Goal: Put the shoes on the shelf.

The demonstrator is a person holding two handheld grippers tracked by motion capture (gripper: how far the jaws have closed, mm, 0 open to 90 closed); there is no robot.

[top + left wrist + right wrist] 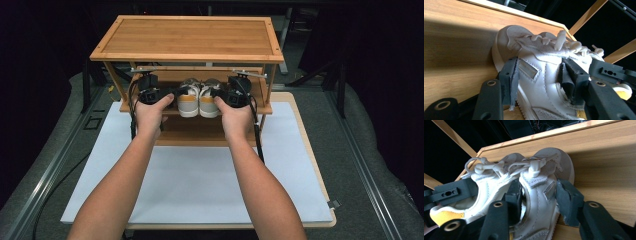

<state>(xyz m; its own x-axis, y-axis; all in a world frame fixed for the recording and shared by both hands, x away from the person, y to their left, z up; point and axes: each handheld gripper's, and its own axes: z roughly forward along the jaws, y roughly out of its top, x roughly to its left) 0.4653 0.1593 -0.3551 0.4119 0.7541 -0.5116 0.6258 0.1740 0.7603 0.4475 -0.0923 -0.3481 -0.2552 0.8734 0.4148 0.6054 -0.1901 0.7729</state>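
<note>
- Shoes, a white pair with yellow-orange heel tabs, sit side by side on the middle shelf [260, 109] of a wooden rack [187, 37], heels toward the person and toes pointing to the back.
- Left claw [539, 78] pinches the left shoe [537, 62]: one jaw pad presses its outer side wall, the other sits in the collar opening, so the grip clamps the shoe's upper rather than its sole.
- Right claw [540, 197] pinches the right shoe [540, 190] the same way, mirrored, with one pad tucked in the narrow gap between the two shoes and the other on the outer side near the strap.
- Both hands come in level under the rack's top board; from the high view the left hand [150, 112] and right hand [235, 112] flank the pair at shelf height, probably because the low clearance leaves no room to reach from above.
- Holding each shoe by its side wall keeps the soles flat on the wood, which likely lets both be slid or lifted together without tipping.
- A white sheet [200, 185] covers the bench [320, 165] in front of the rack.
</note>
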